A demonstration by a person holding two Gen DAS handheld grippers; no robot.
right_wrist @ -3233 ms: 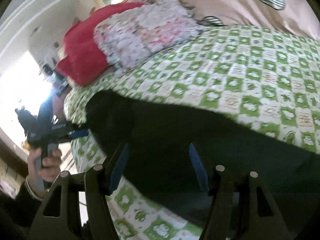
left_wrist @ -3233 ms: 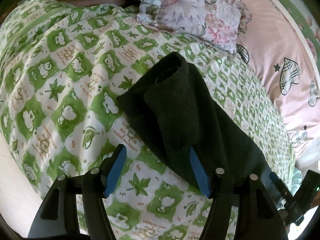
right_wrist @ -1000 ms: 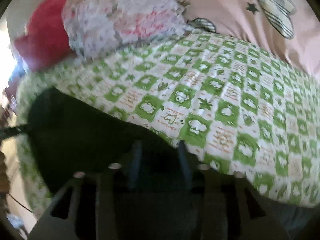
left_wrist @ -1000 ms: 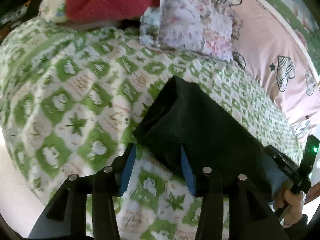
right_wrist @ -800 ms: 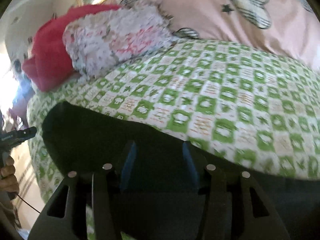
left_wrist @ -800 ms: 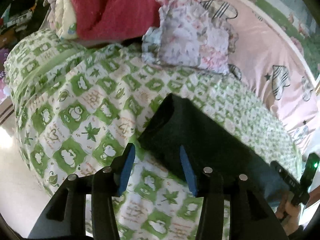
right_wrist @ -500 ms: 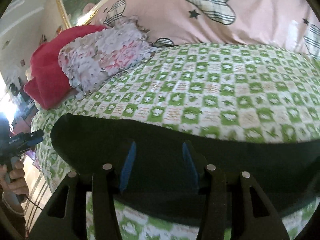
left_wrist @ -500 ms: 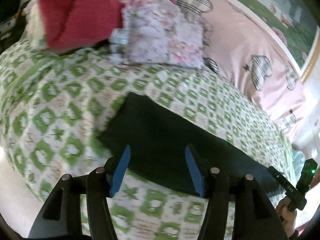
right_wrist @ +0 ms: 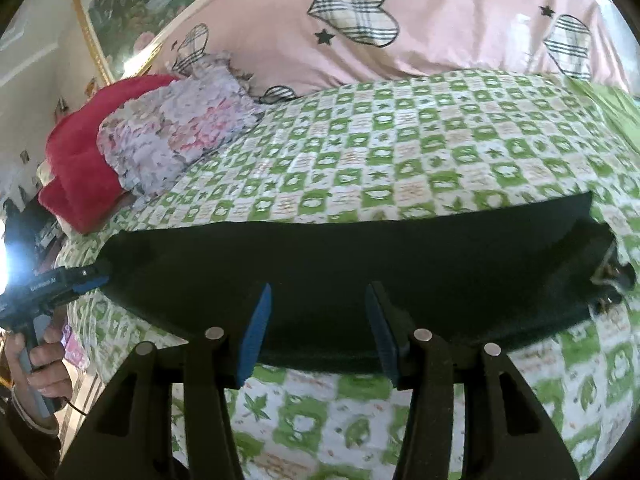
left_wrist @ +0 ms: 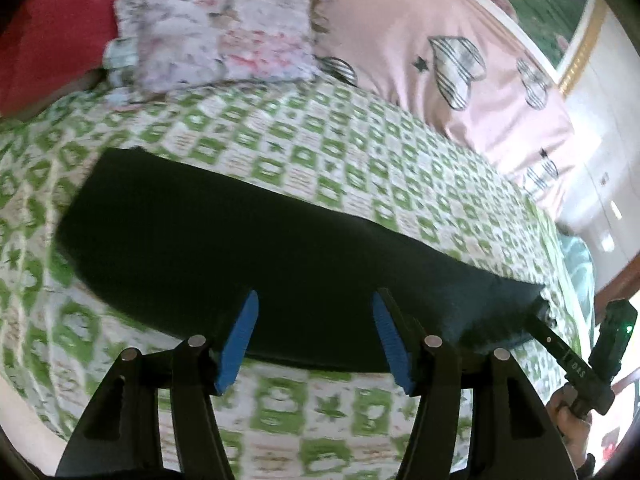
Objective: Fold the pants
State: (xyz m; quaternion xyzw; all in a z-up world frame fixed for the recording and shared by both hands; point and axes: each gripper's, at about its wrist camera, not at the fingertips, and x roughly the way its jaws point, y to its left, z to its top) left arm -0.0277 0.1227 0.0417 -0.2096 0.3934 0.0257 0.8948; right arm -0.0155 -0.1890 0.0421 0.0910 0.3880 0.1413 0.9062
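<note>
While both grippers (left_wrist: 314, 336) (right_wrist: 316, 326) gape empty, dark pants (left_wrist: 240, 240) lie as a flat, long band.

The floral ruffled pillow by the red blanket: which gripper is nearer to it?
Left. The left gripper is at the end of the dark folded pants nearest the floral ruffled pillow; the right gripper is at the far end.

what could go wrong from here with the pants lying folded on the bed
The black pants lie near the edge of the green checked bedsheet, so a careless tug might drag them off. Both the left gripper and the right gripper are open, and closing them might pinch only the top layer, undoing the fold.
</note>
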